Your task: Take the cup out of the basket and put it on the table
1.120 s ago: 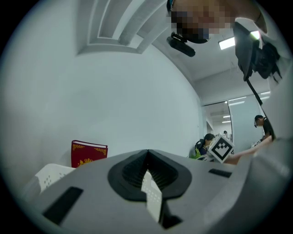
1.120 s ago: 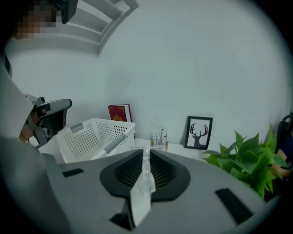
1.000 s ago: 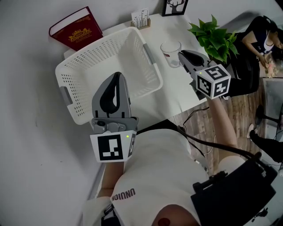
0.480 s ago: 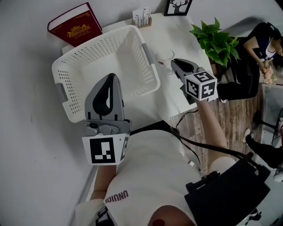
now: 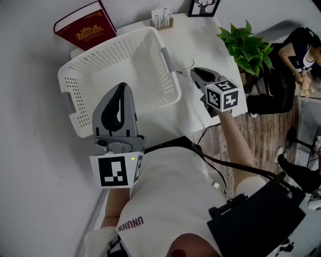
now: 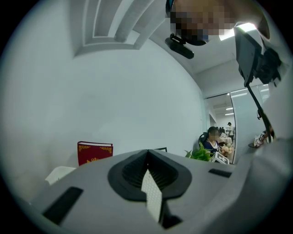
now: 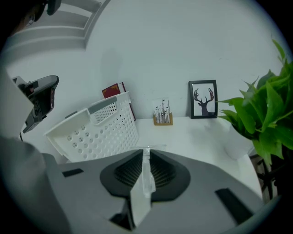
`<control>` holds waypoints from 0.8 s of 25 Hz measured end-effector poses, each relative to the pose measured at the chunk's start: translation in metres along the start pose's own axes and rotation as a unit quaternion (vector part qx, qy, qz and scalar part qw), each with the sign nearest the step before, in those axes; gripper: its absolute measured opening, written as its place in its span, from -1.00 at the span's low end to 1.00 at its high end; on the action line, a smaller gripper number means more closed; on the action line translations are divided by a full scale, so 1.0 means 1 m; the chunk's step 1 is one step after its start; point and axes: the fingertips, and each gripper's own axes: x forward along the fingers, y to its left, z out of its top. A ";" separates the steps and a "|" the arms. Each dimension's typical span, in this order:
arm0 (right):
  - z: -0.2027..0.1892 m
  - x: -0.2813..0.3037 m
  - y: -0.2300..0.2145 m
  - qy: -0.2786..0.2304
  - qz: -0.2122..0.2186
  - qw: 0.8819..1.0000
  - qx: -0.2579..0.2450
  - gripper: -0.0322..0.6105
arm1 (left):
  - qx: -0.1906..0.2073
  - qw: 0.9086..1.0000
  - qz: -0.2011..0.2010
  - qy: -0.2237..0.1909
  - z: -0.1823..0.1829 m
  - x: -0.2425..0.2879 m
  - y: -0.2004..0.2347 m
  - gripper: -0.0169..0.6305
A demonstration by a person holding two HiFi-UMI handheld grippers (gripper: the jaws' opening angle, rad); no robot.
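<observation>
The clear glass cup (image 5: 184, 65) is just right of the white perforated basket (image 5: 90, 75), over the white table (image 5: 200, 35). My right gripper (image 5: 193, 73) is shut on its rim. In the right gripper view a thin glass wall of the cup (image 7: 145, 173) is pinched between the jaws of the right gripper (image 7: 146, 153), with the basket (image 7: 98, 130) to the left. Whether the cup rests on the table or hangs above it I cannot tell. My left gripper (image 5: 121, 88) is shut on nothing and is held over the basket's near side. The left gripper (image 6: 147, 154) faces the wall.
A red book (image 5: 85, 31) leans behind the basket. A small card holder (image 5: 161, 19) and a framed deer picture (image 5: 203, 7) stand at the back of the table. A potted plant (image 5: 246, 42) fills the right corner. The table's right edge is close to the right gripper.
My right gripper and the cup have shifted left, closer to the basket's right wall. The left gripper has stayed over the basket's near side.
</observation>
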 end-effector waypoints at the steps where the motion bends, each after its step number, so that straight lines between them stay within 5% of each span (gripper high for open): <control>1: -0.001 0.001 0.001 -0.001 0.002 1.000 -0.001 -0.71 | 0.001 1.000 0.001 0.000 0.000 0.000 0.000 -0.92; 20: -0.016 -0.003 -0.001 -0.022 0.005 1.000 0.016 -0.71 | 0.007 1.000 -0.011 0.005 -0.004 0.004 -0.009 -0.92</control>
